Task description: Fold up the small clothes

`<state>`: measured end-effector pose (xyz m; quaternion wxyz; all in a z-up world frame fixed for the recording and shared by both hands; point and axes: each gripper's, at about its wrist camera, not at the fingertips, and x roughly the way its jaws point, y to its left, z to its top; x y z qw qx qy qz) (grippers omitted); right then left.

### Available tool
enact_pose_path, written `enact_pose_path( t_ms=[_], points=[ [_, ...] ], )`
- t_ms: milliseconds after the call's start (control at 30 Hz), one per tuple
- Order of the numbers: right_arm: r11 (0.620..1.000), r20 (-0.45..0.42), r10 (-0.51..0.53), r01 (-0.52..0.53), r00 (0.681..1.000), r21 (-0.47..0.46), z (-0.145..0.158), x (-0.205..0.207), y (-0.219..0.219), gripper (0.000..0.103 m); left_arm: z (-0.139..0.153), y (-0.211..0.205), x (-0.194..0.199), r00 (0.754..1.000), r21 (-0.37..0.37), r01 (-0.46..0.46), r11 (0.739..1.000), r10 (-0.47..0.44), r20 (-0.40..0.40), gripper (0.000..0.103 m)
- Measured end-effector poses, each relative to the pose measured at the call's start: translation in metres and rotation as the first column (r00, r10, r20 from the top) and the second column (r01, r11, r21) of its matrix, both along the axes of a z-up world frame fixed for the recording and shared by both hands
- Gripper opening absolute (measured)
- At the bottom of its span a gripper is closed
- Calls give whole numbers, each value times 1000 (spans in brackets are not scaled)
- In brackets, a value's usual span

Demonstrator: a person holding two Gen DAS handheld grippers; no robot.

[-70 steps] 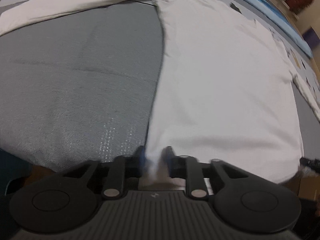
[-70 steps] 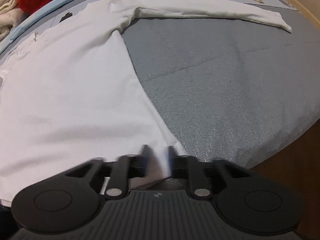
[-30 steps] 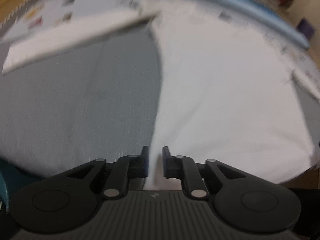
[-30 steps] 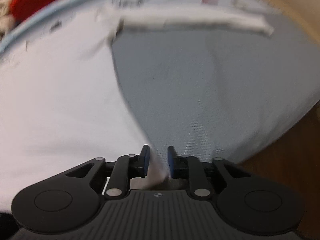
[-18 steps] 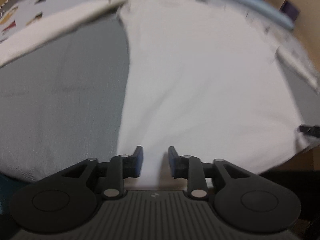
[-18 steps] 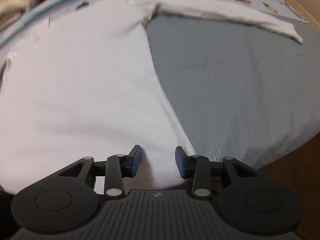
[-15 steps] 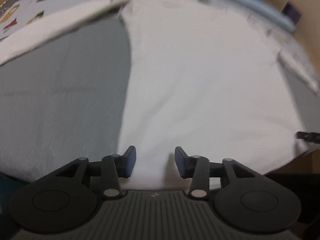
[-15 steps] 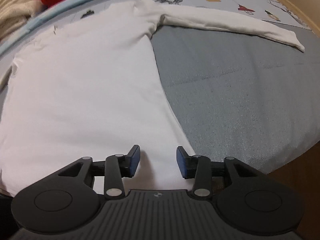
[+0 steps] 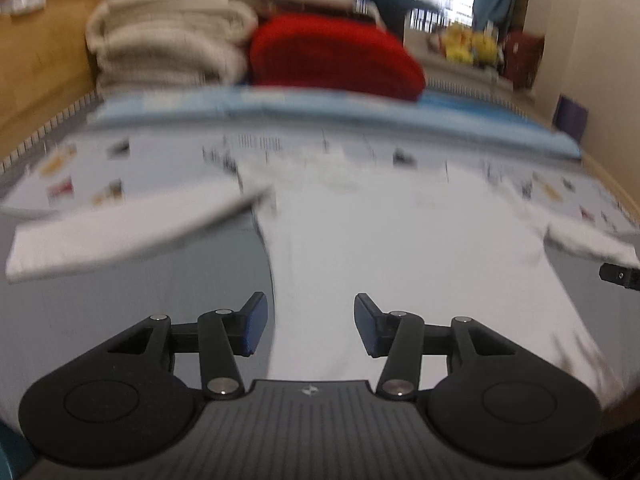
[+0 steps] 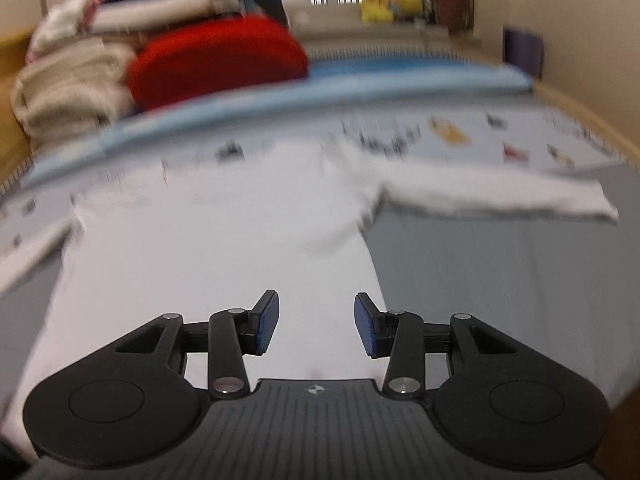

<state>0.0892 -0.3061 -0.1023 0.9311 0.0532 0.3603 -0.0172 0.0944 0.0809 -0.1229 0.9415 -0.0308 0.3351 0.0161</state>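
Note:
A white long-sleeved shirt (image 9: 400,248) lies flat on a grey cloth (image 9: 120,304), its sleeves stretched out to the left (image 9: 112,236) and to the right (image 10: 500,200). My left gripper (image 9: 307,320) hangs above the shirt's lower left edge, jaws still opening, nothing between the blue pads. My right gripper (image 10: 316,318) hovers over the shirt's (image 10: 224,248) lower right edge, jaws also opening and empty. The tip of the right gripper (image 9: 620,275) shows at the right edge of the left wrist view. Both views are blurred.
Behind the shirt lie a light patterned sheet (image 9: 120,168) and a blue mat (image 9: 360,116). A stack of beige folded blankets (image 9: 168,40) and a red bundle (image 9: 336,56) sit at the back. Wooden edges border the surface (image 10: 600,128).
Both grippers let go of the shirt's bottom corners, opened wide, and rose while tilting up, so the back of the bed and the room have come into view.

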Motion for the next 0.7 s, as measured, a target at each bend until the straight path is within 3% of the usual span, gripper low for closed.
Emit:
enact_pose_path(
  t_ms=[100,200,433,567,700],
  points=[
    [999,114,8,-3,993,-49,16,6,13,50,32,-2,26,996,38,-8,999,4,84,53],
    [996,175,33,-18,984,-84,25,15,20,51,58,3,56,989,68,-31,997,20,147,53],
    [996,193,50,-34,980,-86,56,31,20,51,70,19,150,977,146,-86,985,55,207,56],
    [992,199,79,-57,977,-115,72,53,27,54,53,37,182,978,110,-115,987,93,186,56],
    [992,163,93,-77,982,-102,75,91,45,55,25,49,197,986,103,-166,981,163,42,56]
  ],
)
